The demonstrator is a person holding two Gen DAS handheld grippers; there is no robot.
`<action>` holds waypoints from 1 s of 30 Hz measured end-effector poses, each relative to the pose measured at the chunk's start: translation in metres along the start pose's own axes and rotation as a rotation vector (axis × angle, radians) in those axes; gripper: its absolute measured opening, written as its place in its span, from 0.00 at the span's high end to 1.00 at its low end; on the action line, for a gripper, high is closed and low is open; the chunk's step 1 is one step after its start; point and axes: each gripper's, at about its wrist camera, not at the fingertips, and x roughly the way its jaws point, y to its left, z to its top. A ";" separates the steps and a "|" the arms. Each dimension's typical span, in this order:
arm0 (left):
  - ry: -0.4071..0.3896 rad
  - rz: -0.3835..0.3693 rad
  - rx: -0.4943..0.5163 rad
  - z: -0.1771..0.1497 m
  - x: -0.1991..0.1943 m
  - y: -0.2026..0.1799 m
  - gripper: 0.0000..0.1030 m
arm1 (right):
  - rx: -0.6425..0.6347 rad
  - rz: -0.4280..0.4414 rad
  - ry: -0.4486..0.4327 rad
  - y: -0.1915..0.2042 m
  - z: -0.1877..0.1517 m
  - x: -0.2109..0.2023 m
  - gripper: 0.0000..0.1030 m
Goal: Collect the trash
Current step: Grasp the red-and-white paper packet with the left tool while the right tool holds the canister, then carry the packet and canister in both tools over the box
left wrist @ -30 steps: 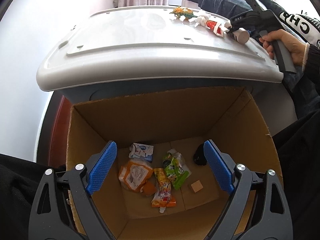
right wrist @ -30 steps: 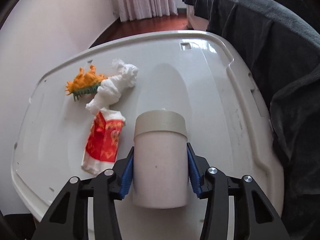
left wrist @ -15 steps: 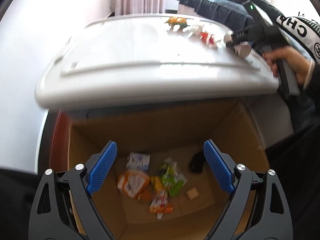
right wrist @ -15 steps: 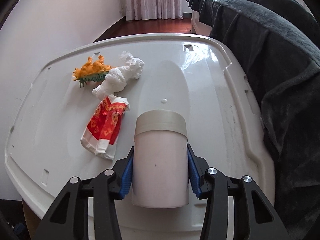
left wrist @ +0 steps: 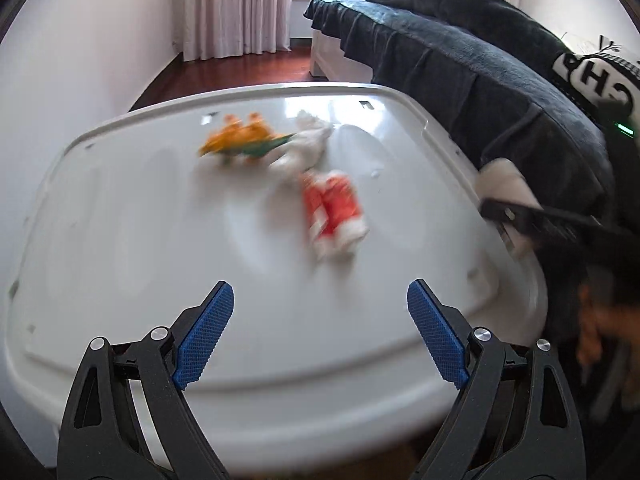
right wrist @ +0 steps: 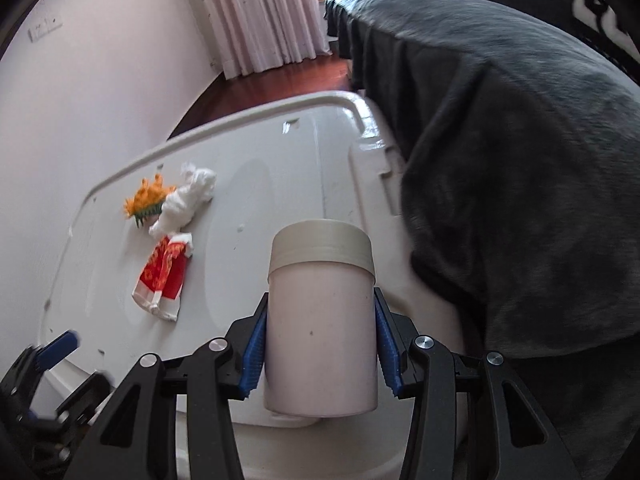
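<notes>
My right gripper (right wrist: 320, 344) is shut on a pale pink jar (right wrist: 320, 332) with a beige lid, held above the near right edge of the white plastic lid (right wrist: 260, 184). On that lid lie a red and white wrapper (right wrist: 164, 276), a crumpled white tissue (right wrist: 184, 204) and an orange and green scrap (right wrist: 146, 200). My left gripper (left wrist: 320, 332) is open and empty over the lid's near edge (left wrist: 280, 364). In the blurred left wrist view the red wrapper (left wrist: 332, 212), the tissue (left wrist: 308, 148) and the orange scrap (left wrist: 244, 140) lie ahead of it.
A bed with a dark blanket (right wrist: 500, 140) runs along the lid's right side. A white wall (right wrist: 80, 100) is on the left. Pink curtains (left wrist: 236, 4) and wooden floor (left wrist: 240, 76) are at the back. The right gripper and hand (left wrist: 560, 232) show at the right of the left wrist view.
My left gripper has risen from over the cardboard box to above the white lid, still open. My right gripper has lifted and pulled the jar back toward the lid's right edge.
</notes>
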 end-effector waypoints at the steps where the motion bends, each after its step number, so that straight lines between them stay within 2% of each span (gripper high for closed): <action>1: 0.002 0.003 0.001 0.007 0.008 -0.004 0.16 | 0.008 0.004 -0.005 -0.004 0.000 -0.002 0.55; 5: 0.046 0.038 -0.028 0.032 0.050 -0.016 0.16 | 0.030 0.016 -0.016 -0.014 0.003 -0.003 0.55; 10: 0.133 0.103 -0.084 0.042 0.090 -0.010 0.18 | 0.064 0.061 -0.027 -0.022 0.009 -0.008 0.55; 11: 0.103 0.106 -0.071 0.042 0.091 -0.010 0.25 | 0.062 0.069 -0.033 -0.021 0.010 -0.009 0.55; 12: 0.083 0.096 -0.058 0.043 0.091 -0.010 0.38 | 0.059 0.074 -0.037 -0.021 0.010 -0.013 0.55; 13: 0.060 0.090 -0.037 0.044 0.090 -0.012 0.44 | 0.057 0.078 -0.041 -0.021 0.011 -0.015 0.55; 14: 0.044 0.089 -0.016 0.044 0.090 -0.014 0.63 | 0.058 0.081 -0.045 -0.018 0.011 -0.014 0.55; 15: 0.037 0.080 -0.002 0.045 0.090 -0.016 0.72 | 0.061 0.085 -0.048 -0.017 0.012 -0.016 0.55; 24: 0.018 0.105 0.027 0.041 0.084 -0.017 0.73 | 0.081 0.063 -0.044 -0.014 0.012 -0.008 0.55; 30: 0.005 0.121 0.028 0.024 0.067 0.005 0.73 | 0.078 0.066 -0.027 -0.003 0.012 -0.003 0.55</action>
